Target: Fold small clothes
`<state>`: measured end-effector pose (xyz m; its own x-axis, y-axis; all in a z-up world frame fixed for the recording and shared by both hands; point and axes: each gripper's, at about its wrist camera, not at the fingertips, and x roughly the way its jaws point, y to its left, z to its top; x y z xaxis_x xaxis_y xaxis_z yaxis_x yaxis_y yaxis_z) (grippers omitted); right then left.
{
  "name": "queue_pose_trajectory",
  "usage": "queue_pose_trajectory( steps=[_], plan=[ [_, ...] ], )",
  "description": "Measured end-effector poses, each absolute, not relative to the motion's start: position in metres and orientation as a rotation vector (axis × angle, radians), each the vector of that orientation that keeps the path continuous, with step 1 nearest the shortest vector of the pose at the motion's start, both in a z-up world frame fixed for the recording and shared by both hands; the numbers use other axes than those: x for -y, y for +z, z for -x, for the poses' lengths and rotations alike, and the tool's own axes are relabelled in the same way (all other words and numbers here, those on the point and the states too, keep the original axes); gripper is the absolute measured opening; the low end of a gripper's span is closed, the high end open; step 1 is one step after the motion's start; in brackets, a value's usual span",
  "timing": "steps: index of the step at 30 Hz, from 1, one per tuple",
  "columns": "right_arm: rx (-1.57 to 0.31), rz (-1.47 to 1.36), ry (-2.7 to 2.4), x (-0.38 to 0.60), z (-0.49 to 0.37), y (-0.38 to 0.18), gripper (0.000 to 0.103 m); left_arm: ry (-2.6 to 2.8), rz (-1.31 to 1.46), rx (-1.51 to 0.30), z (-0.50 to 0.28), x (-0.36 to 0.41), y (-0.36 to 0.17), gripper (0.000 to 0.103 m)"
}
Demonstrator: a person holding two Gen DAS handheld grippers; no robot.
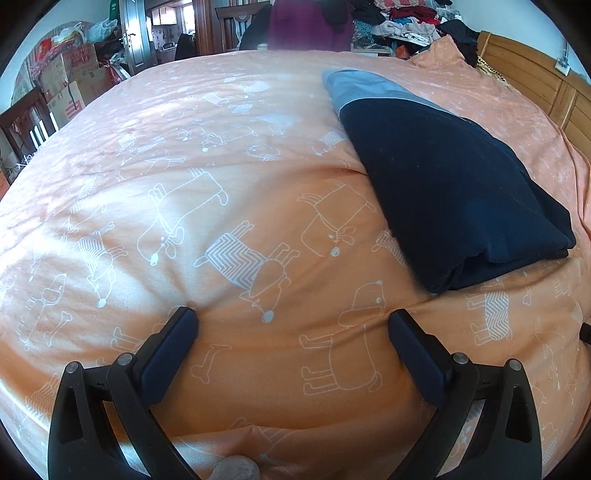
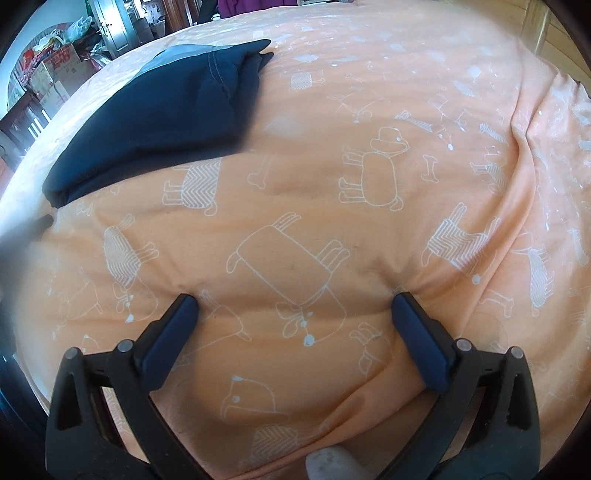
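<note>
Bedspread (image 1: pixel 258 192): soft orange cotton, printed with white outline dogs and bones, puffed and creased.

Folded garment (image 1: pixel 454 192): thick navy fleece-like cloth in a rough oblong with rounded folded edges and a grey band at its far end; it lies flat on the bedspread, ahead and to the right of the left gripper (image 1: pixel 293 317). In the right wrist view the garment (image 2: pixel 155 118) shows a stitched hem; its near corner is blurred.

Left gripper: black plastic arms, dark blue pads, jaws spread wide, tips pressing into the bedspread, holding nothing.

Right gripper (image 2: pixel 295 304): same build, jaws spread, empty.

Clutter (image 1: pixel 399 18): heaped clothes beyond the bed, possibly on a table, cut off by the frame.

Headboard (image 1: pixel 524 70): varnished wood, partly out of view.
</note>
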<state>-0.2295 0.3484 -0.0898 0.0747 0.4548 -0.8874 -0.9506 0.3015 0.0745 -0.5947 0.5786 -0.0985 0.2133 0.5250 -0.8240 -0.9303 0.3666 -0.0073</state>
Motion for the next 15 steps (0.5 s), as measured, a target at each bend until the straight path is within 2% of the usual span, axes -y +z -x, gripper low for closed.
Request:
queue_pose_trajectory(
  steps=[15],
  plan=[
    [-0.986, 0.636, 1.161, -0.3464, 0.2322, -0.0906, 0.103, 1.105, 0.576, -0.852, 0.5939, -0.5808, -0.0978, 0.103]
  ],
)
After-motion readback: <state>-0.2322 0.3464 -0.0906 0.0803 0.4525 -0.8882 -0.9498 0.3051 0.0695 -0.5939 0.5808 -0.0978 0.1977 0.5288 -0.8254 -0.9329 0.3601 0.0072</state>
